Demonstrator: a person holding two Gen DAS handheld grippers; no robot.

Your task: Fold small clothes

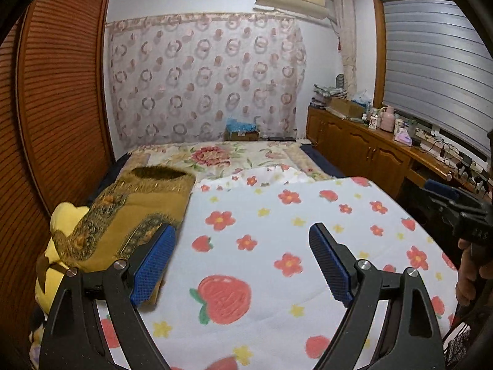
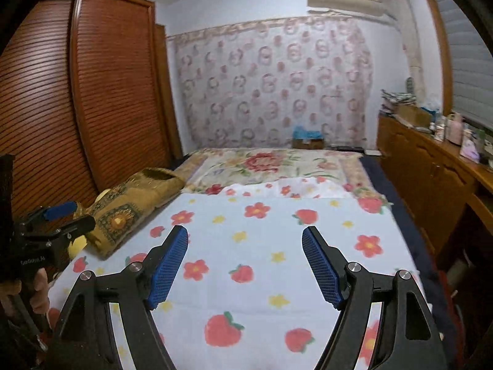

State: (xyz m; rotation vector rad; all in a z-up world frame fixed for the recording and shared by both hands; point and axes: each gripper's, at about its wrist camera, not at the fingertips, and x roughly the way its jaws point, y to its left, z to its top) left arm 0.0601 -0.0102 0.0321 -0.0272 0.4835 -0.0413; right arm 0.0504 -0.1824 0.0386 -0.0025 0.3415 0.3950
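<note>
A white cloth printed with red strawberries and flowers [image 1: 277, 246] lies spread flat over the near part of the bed; it also fills the right wrist view [image 2: 262, 262]. My left gripper [image 1: 243, 237] is open and empty, held above the cloth's left part. My right gripper [image 2: 245, 237] is open and empty above the cloth's middle. The right gripper shows at the right edge of the left wrist view [image 1: 456, 203]; the left gripper shows at the left edge of the right wrist view [image 2: 55, 222]. No small garment is clearly seen.
A folded golden-brown blanket [image 1: 129, 215] and a yellow item [image 1: 61, 219] lie at the bed's left edge by the wooden wardrobe [image 1: 61, 92]. A floral sheet [image 1: 234, 157] covers the far bed. A cluttered wooden cabinet [image 1: 369, 145] runs along the right.
</note>
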